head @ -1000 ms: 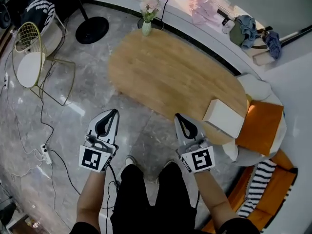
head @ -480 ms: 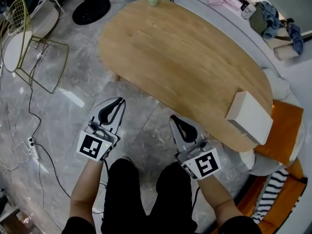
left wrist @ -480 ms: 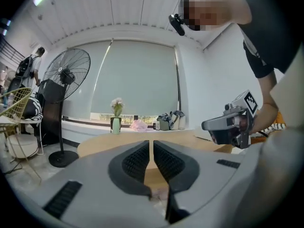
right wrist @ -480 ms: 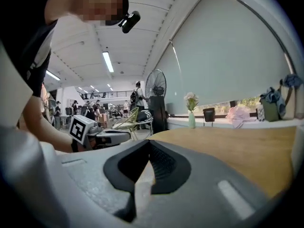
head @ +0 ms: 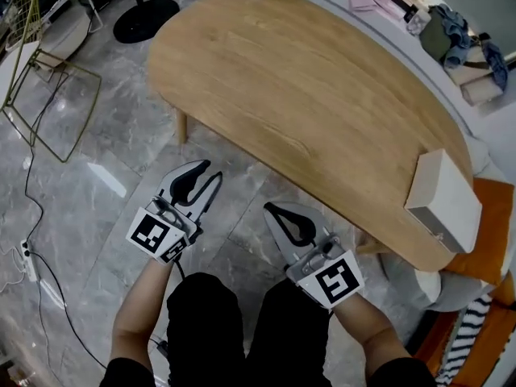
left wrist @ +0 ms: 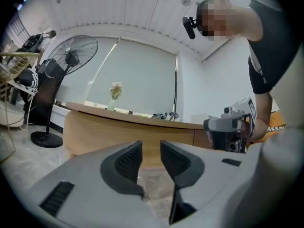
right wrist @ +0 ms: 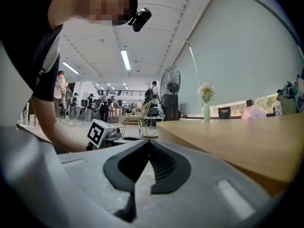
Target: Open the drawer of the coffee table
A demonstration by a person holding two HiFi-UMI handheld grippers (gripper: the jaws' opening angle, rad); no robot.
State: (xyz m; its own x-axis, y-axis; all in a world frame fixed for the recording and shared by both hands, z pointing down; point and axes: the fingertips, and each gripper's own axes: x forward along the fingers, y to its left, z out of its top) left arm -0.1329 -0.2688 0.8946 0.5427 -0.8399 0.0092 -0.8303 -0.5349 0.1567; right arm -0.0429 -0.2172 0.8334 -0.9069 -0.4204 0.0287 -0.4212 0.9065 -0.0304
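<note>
**Approach to the drawer.** The left tongs (head: pixel 212 172) are spread with nothing between them, the jaws having just been opening. The right tongs (head: pixel 272 210) are pressed together and empty. Both point level at the near long edge of the desk (head: pixel 306 95), at 12 o'clock, and stand apart from it.

The drawer probably sits in the wooden apron (left wrist: pixel 118 129) under that edge. The top hides it from the head view. The left gripper view shows only 1 vertical seam toward the apron's 3 o'clock end, and no handle.

**Good practice:** find the drawer front's lip first, bring the spread tongs square to it and close on it. Then pull straight back toward 6 o'clock, where the person's legs (head: pixel 242 321) crowd the path.

**Surroundings:**
- a white box (head: pixel 439 200) on the desk at 3 o'clock
- a desk leg (head: pixel 181 125) at 11 o'clock
- a wire chair (head: pixel 40 95) and fan base (head: pixel 145 21) at 10 o'clock
- a floor cable (head: pixel 32 216) at 8 o'clock

None of these blocks the approach.
</note>
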